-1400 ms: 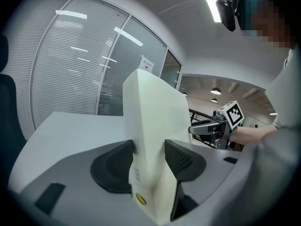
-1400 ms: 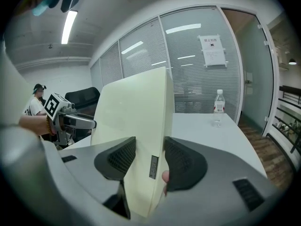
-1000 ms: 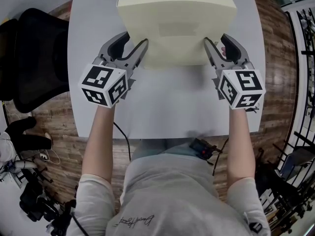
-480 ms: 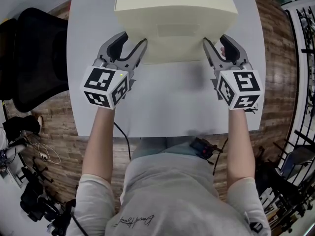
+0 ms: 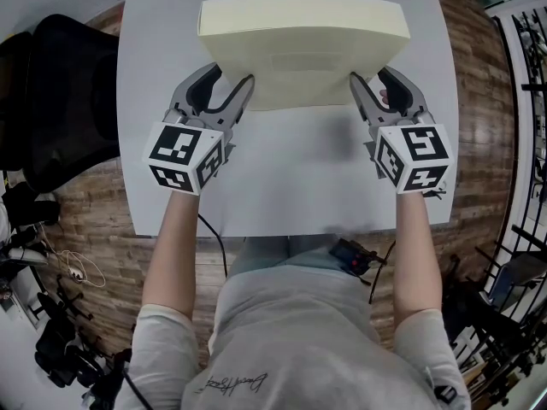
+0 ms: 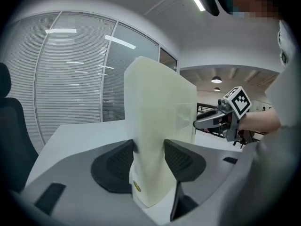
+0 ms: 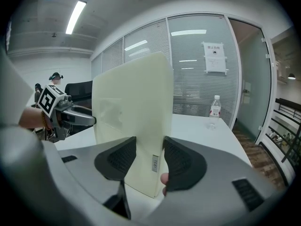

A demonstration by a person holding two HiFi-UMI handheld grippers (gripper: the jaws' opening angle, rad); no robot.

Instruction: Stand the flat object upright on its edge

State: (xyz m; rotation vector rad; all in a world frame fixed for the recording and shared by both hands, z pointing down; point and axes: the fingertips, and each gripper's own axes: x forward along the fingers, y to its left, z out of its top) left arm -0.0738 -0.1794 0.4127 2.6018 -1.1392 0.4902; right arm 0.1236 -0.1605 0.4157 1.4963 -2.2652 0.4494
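White table (image 5: 291, 186) up close: left gripper (image 5: 232, 82) and right gripper (image 5: 371, 79) each clamp a side edge of the cream slab (image 5: 299, 37), jaws pressed on its thickness. Slab sits near upright between them. Water bottle (image 7: 215, 108) well behind.

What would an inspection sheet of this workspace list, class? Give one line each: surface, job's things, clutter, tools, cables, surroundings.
Surface: white table, slab toward its far side.
Job's things: cream slab raised steeply, close to upright.
Clutter: water bottle at the table's far end.
Tools: left tool and right tool each clamped on one side edge of the slab.
Cables: black cable below the table's near edge; more on the floor at the left.
Surroundings: black chair, wood floor, glass walls with blinds.
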